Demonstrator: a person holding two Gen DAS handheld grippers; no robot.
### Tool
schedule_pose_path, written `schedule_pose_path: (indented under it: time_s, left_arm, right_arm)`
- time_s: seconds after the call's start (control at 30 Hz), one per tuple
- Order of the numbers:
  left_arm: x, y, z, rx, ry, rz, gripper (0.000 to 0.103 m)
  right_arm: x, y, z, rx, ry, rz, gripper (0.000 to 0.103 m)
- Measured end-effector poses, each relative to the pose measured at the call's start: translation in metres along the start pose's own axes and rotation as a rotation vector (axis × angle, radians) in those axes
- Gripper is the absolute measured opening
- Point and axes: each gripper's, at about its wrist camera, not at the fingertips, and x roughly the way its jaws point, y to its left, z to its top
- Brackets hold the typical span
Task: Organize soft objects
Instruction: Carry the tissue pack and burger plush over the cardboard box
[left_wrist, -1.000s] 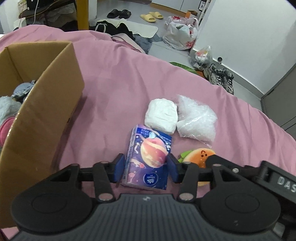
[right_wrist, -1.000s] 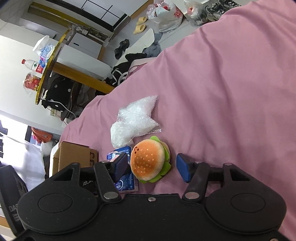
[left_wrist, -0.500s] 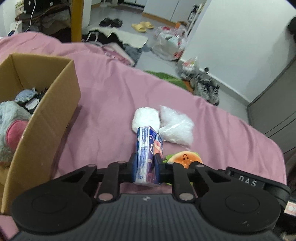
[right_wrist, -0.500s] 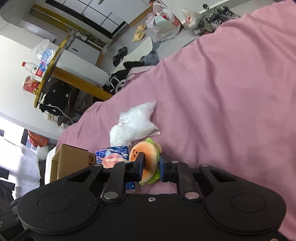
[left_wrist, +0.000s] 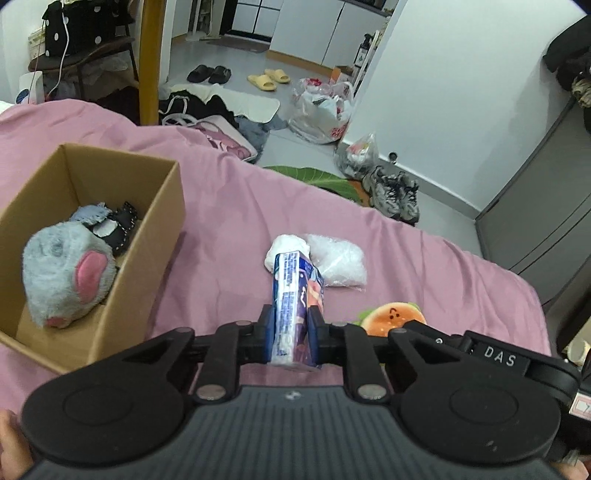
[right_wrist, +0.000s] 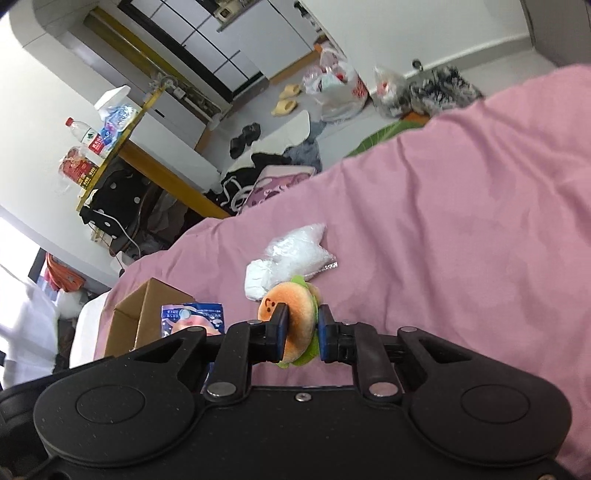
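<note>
Pink bedding (left_wrist: 240, 206) spreads under both of your grippers, with a cluttered floor beyond it. At 9 o'clock in the left wrist view sits an open cardboard box (left_wrist: 162, 236); inside it lie a grey plush with a pink patch (left_wrist: 66, 273) and a small black studded piece beside a bluish scrap. Your left gripper (left_wrist: 291, 328) is clamped on the blue tissue pack (left_wrist: 295, 295), squeezed narrow and raised off the bedding; its print is too small to read. "DAS" is legible on the other tool at 3 o'clock. Your right gripper (right_wrist: 300, 332) pinches the burger plush (right_wrist: 295, 314), its smiling face turned to 10 o'clock. Behind, at 12 o'clock, 2 white bundles, a cloth roll (left_wrist: 286, 245) and a clear plastic bag (left_wrist: 340, 262), rest touching. 1 second back, both pairs of fingers stood apart around these items on the bed; both have since closed and lifted.
</note>
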Motion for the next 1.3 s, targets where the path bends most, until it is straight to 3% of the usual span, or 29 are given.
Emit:
schedule_pose_path:
  time_s: [0.3, 0.57, 0.8, 1.3]
  left_arm:
    - [-0.048, 0.015, -0.002, -0.011, -0.072, -0.042, 0.017]
    - [-0.086, 0.029, -0.003, -0.024, -0.132, -0.057, 0.017]
    - [-0.114, 0.050, -0.005, -0.046, -0.191, -0.067, 0.017]
    - [-0.142, 0.098, -0.005, -0.081, -0.243, 0.011, 0.017]
  right_arm:
    - [-0.042, 0.022, -0.001, -0.023, -0.113, 0.012, 0.017]
    - [-0.064, 0.050, -0.009, -0.060, -0.158, 0.031, 0.017]
    - [-0.074, 0.073, -0.017, -0.106, -0.178, 0.053, 0.017]
    - [-0.074, 0.116, -0.036, -0.182, -0.162, 0.088, 0.017]
